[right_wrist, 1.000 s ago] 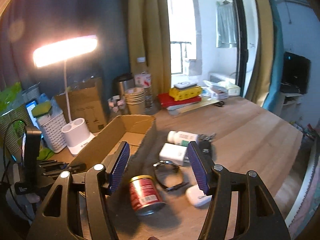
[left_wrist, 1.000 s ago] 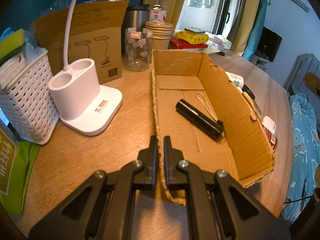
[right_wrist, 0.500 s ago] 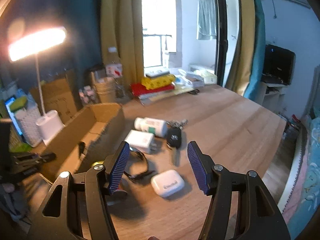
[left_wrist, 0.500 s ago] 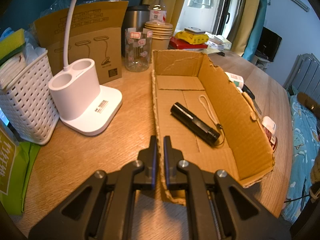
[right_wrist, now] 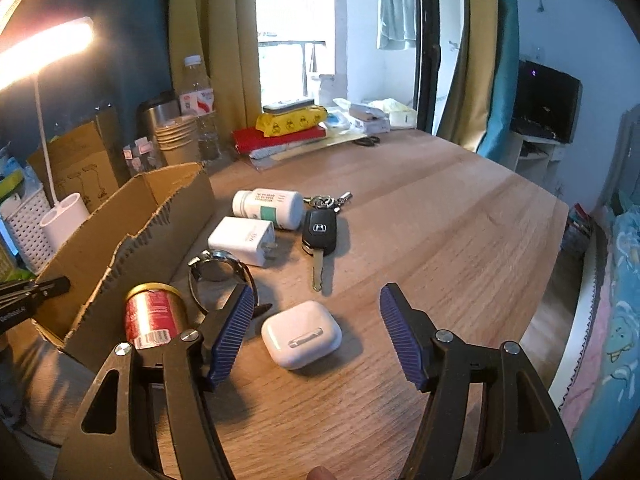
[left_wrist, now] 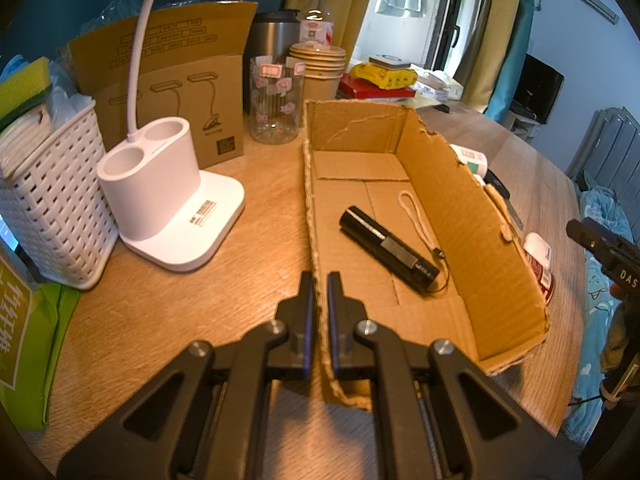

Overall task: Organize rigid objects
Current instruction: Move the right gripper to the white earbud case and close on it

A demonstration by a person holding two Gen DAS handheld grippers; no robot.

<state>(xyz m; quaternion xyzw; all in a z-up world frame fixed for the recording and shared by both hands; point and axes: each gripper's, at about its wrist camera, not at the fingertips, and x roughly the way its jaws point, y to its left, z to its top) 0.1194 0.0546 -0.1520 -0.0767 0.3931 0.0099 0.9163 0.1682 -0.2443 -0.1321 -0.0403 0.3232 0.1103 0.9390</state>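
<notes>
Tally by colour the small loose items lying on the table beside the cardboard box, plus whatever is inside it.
White: 3, the earbud case, charger and pill bottle
Black: 2, the car key and the flashlight in the box
Red: 1, the can
Silver: 1, the watch
Total: 7

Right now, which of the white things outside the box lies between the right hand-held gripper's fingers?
The earbud case, rounded with a metal hinge; the charger and pill bottle lie farther off.

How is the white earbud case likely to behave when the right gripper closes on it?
The earbud case looks smooth, glossy and rounded, so it may slip between the ribbed pads. It lies flat on the table, so it probably will not roll. It seems rigid and light. The right gripper is opening, nothing gripped.
</notes>
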